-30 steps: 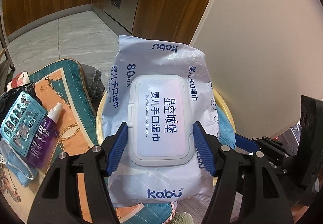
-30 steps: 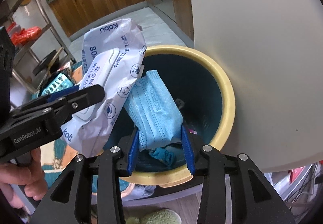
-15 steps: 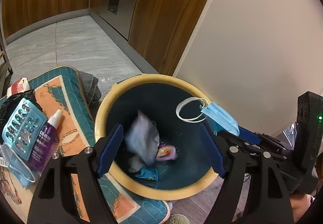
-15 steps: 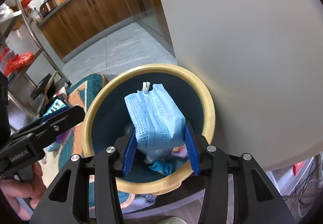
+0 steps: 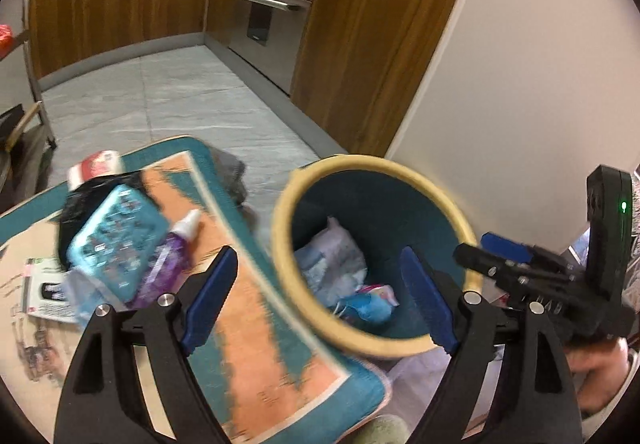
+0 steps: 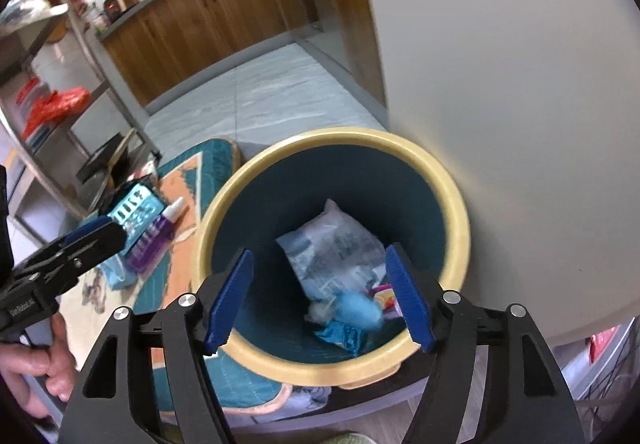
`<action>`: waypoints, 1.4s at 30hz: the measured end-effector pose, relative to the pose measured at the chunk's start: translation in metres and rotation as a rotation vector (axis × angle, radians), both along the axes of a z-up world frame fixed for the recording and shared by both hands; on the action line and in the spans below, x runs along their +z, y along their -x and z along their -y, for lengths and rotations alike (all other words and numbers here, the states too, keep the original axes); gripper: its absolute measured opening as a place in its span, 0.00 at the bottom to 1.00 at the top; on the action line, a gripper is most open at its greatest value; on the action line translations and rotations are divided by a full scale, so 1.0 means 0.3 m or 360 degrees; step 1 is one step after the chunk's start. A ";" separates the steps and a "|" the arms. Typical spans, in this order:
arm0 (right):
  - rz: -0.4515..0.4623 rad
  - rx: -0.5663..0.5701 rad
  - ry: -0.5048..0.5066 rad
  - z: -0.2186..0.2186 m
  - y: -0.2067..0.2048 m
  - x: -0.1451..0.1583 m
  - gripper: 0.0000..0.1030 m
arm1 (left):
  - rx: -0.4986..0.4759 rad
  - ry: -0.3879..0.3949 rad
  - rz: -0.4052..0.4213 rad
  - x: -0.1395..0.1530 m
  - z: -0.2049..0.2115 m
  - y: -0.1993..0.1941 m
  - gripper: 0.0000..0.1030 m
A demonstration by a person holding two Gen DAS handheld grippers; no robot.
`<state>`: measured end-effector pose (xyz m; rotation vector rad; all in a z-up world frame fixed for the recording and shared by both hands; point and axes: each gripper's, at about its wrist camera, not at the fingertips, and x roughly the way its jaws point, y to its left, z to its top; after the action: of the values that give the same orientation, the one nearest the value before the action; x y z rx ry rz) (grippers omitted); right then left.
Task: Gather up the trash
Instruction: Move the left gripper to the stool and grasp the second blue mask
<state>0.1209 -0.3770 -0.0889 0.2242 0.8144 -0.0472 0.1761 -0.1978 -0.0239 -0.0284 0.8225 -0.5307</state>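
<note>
A: Trash (image 6: 340, 256) lies in the bin (image 6: 456, 203); wipes pack, mask at bottom.
B: Right gripper (image 6: 320, 300) and left gripper (image 5: 316, 300)?
A: Both opening, empty. Drop step done, I judge. Next: bottle (image 5: 164, 268) on the mat (image 5: 256, 308).

Even indoor light, heavy motion blur esp. left view, fisheye-warped edges.

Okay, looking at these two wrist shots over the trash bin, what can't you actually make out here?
- Bin floor, right wrist view: covered by the wipes pack and blue mask.
- Print on the teal blister pack and purple spray bottle, left wrist view: motion blur.
- White label, left wrist view: blurred, text unreadable.
- Person, both views: only hands show, cut off at the edges.
</note>
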 end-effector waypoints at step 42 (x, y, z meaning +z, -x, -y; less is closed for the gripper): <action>-0.0100 0.0433 0.0096 -0.435 -0.101 -0.037 0.68 | 0.0371 0.0029 -0.0166 -0.235 -0.570 -0.080 0.67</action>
<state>0.1512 -0.2464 -0.0998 0.0542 0.8986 0.1776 0.2001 -0.0269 -0.0945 -0.1683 0.9027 -0.3186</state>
